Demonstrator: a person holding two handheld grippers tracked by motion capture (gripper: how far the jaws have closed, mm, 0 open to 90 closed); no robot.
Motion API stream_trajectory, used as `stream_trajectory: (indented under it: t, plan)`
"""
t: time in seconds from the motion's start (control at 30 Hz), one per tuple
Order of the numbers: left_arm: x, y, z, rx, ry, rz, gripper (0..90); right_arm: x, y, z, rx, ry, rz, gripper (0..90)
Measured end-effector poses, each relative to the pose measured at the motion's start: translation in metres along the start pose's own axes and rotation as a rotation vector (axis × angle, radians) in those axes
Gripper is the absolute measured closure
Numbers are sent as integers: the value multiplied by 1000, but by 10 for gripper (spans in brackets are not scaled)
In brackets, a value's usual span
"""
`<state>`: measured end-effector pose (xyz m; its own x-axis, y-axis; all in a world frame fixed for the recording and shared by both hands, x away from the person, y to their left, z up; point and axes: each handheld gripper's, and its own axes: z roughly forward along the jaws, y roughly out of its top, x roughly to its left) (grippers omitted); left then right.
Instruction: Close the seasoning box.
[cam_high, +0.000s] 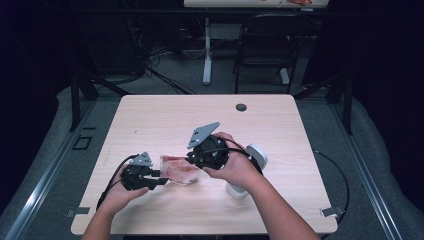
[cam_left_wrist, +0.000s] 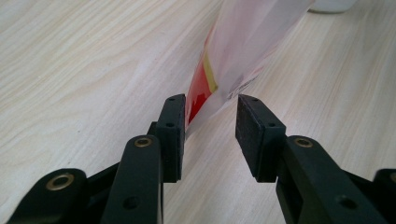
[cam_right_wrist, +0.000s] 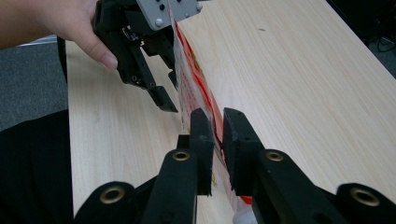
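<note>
Currently the clear plastic pouch with red-and-yellow print (cam_high: 177, 170) is held just off the pale wooden table (cam_high: 280, 120), near the front edge, strung between both tools. Right gripper (cam_right_wrist: 218, 128): jaws nearly together, pinching the pouch's edge. Left gripper (cam_left_wrist: 210, 119): jaws apart, pouch corner between them, resting against the left pad only, so no clamp there. In the high view the left gripper sits at the pouch's 9 o'clock, the right at its 3 o'clock. A white plastic bottle (cam_high: 247, 172) lies at 3 o'clock behind the right hand.

Handling guess: light, limp film, slick, crumples easily. Grab the flat sealed edge, not the belly; pull gently or it tears or slips.
</note>
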<state>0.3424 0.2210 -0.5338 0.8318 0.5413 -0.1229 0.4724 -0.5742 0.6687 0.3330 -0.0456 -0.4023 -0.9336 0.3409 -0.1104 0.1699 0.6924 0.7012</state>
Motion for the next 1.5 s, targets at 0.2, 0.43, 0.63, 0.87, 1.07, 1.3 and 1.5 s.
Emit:
stream_trajectory:
  t: [0.2, 0.43, 0.63, 0.87, 1.07, 1.3, 1.5]
  plan:
    - [0, -3, -5, -12, -9, 0, 646, 3, 5, 5, -10, 11, -1, 807]
    - [-2, -4, -3, 0, 4, 14, 685, 5, 8, 9, -31, 13, 6, 781]
    - [-3, -5, -4, 3, -8, 16, 693, 9, 12, 11, -43, -3, 5, 732]
    - [-3, -9, -5, 7, -15, 10, 683, 10, 17, 11, -70, 2, 20, 702]
    - [-3, -13, -8, -9, -11, -17, 646, 10, 20, 12, -95, 14, 34, 676]
    - [-3, -17, -13, -18, -11, -32, 613, 11, 23, 9, -132, -5, 39, 632]
    - [-5, -15, -15, -31, 4, -34, 589, 12, 25, 7, -139, -24, 36, 619]
